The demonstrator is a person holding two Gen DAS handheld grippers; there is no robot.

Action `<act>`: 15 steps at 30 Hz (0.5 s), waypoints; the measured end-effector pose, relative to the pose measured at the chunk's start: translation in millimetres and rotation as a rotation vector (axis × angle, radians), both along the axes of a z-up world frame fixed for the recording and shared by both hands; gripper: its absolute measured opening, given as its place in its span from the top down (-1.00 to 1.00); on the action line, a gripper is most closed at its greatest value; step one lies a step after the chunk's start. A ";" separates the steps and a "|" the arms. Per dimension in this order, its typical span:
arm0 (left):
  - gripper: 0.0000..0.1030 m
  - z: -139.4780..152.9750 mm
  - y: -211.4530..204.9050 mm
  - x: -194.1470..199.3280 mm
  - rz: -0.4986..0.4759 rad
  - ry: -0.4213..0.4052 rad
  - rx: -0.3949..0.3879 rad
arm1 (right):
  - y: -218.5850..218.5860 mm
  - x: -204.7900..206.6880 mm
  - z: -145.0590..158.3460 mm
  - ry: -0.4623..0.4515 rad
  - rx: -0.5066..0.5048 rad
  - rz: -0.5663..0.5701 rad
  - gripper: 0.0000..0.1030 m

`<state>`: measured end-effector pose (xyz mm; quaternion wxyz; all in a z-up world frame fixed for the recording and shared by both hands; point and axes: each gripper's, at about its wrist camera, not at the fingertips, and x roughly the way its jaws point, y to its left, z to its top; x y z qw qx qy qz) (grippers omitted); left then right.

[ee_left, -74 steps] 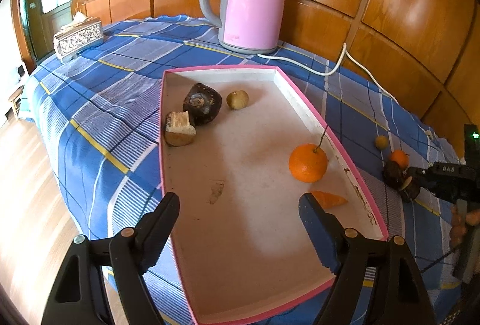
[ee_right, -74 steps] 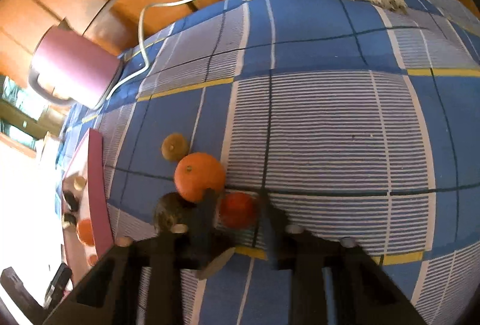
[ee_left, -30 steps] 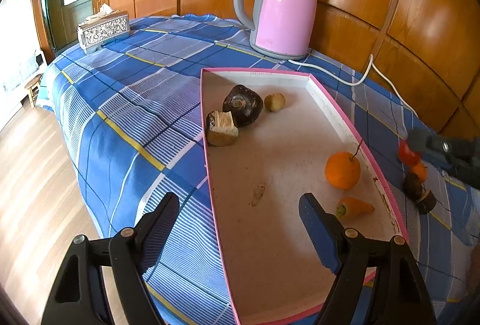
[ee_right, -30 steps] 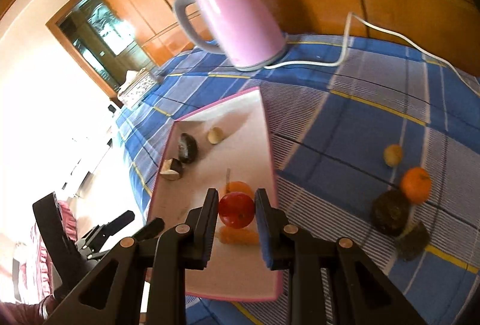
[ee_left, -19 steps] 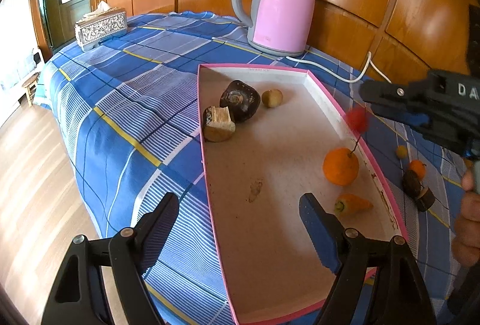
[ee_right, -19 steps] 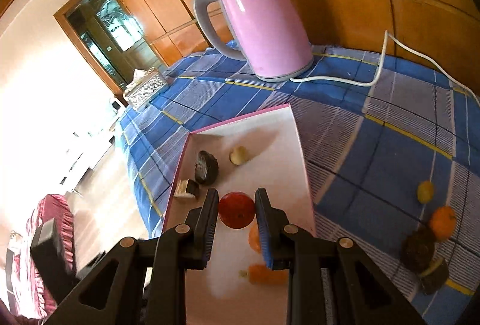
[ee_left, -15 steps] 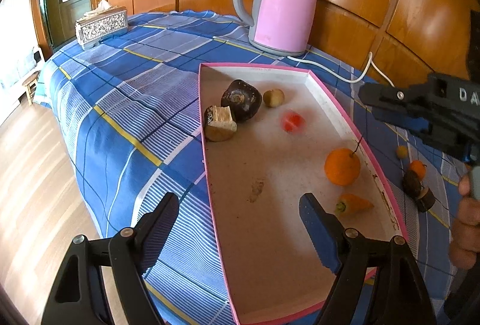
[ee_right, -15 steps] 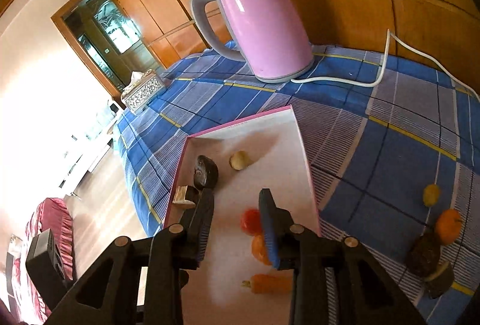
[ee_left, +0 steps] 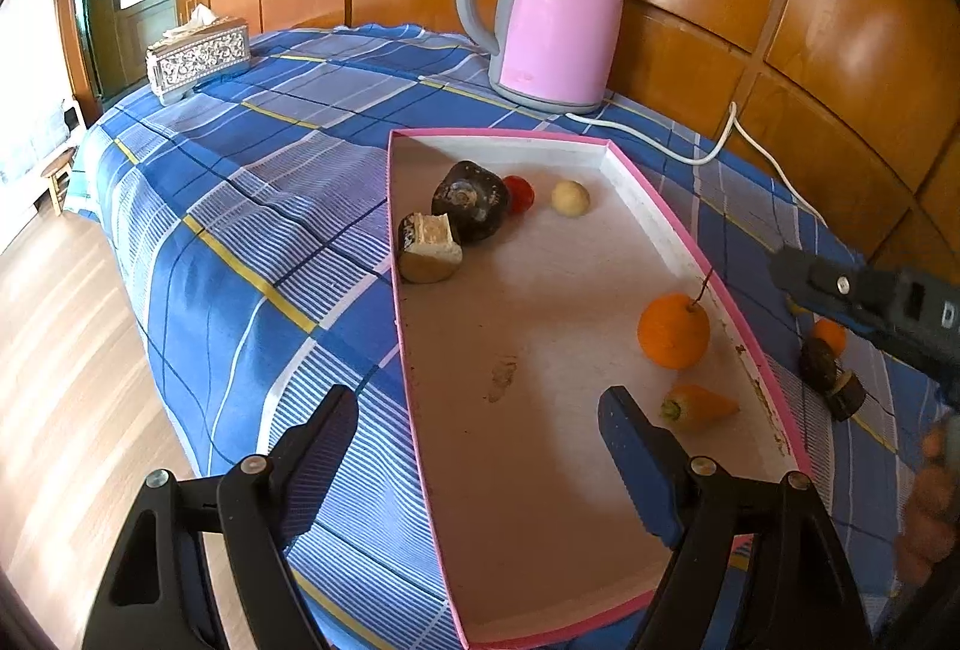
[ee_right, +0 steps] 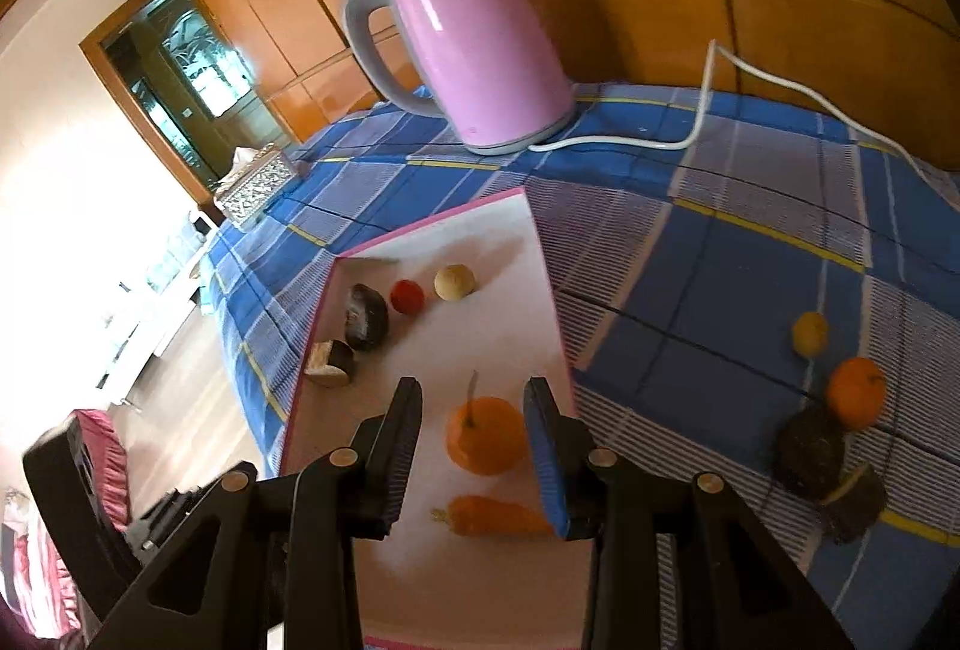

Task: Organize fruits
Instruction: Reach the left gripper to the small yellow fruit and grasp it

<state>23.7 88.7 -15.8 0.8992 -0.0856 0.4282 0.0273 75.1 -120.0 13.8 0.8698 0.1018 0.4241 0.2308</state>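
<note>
A pink-rimmed white tray (ee_left: 660,224) lies on the blue checked cloth. At its far end sit a dark fruit (ee_left: 471,206), a cut piece (ee_left: 429,248), a pale round fruit (ee_left: 570,198) and a small red fruit (ee_left: 519,194) that touches the dark one. Near the right rim lie a stemmed orange (ee_left: 673,331) and a small carrot-shaped fruit (ee_left: 699,405). My left gripper (ee_left: 477,404) hangs open over the tray's near left rim, holding nothing. My right gripper (ee_right: 474,392) is open and holds nothing above the tray; the stemmed orange (ee_right: 483,434) lies below, between its fingers.
Right of the tray, a small yellow fruit (ee_right: 810,332), an orange (ee_right: 856,401), a dark fruit (ee_right: 810,449) and a cut piece (ee_right: 855,503) lie on the cloth. A pink kettle (ee_right: 474,44) with a white cable (ee_left: 708,152) stands at the back; a tissue box (ee_left: 198,59) far left.
My right gripper opened and let go of the red fruit over the tray. The fruit dropped and rolled to the far end beside the dark fruit. The left gripper stayed still.
</note>
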 end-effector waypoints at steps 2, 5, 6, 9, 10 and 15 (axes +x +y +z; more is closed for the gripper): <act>-0.61 0.5 -0.9 0.1 -0.003 -0.001 0.000 | -3.8 -5.5 0.0 -0.013 -0.026 -0.019 0.31; -0.61 0.6 -2.6 -0.3 -0.009 -0.002 0.002 | -8.8 -12.7 0.9 -0.031 -0.055 -0.036 0.24; -0.61 0.4 -3.1 -0.3 -0.010 -0.002 0.002 | -10.2 -15.2 1.1 -0.038 -0.067 -0.044 0.20; -0.61 0.1 -4.4 -0.6 -0.015 -0.001 0.002 | -16.6 -24.3 1.1 -0.066 -0.109 -0.070 0.16; -0.61 -0.2 -5.1 -0.5 -0.018 -0.001 0.004 | -18.9 -26.6 0.9 -0.070 -0.118 -0.078 0.16; -0.61 -1.2 -8.6 -0.5 -0.038 -0.002 0.011 | -34.3 -40.5 -4.4 -0.081 -0.158 -0.128 0.02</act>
